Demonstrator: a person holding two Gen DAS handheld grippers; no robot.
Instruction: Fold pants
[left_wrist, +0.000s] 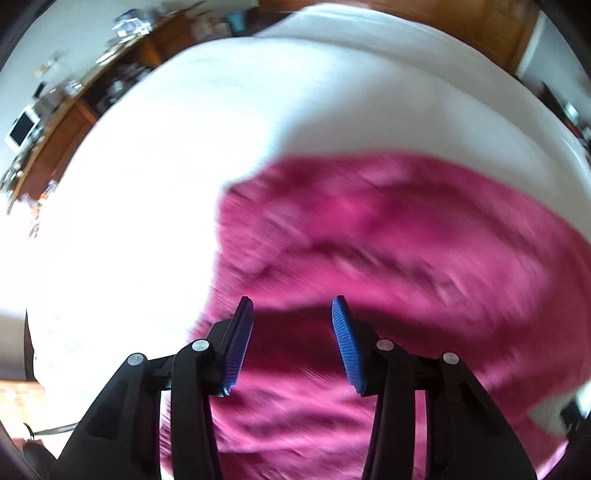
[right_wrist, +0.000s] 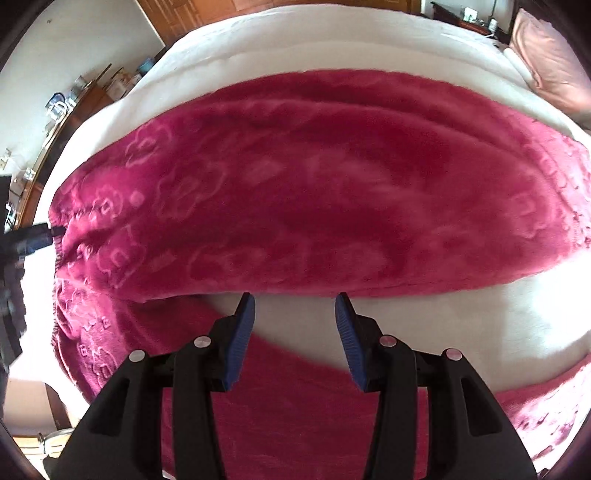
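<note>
The pink pants (right_wrist: 314, 184) are spread across the white bed (right_wrist: 406, 317). Both the left hand-held gripper (left_wrist: 291, 343) and right hand-held gripper (right_wrist: 295, 339) are held spread above the fabric, presumably for a grasp.

Your pants (right_wrist: 314, 192) lie spread across the bed (right_wrist: 332, 44), one leg running left to right ahead of your right tongs (right_wrist: 294, 306), the other beneath them — bare bed between. Your left tongs (left_wrist: 291, 310) hang over the pants' left end. A pillow (right_wrist: 550, 62) sits far right.
</note>
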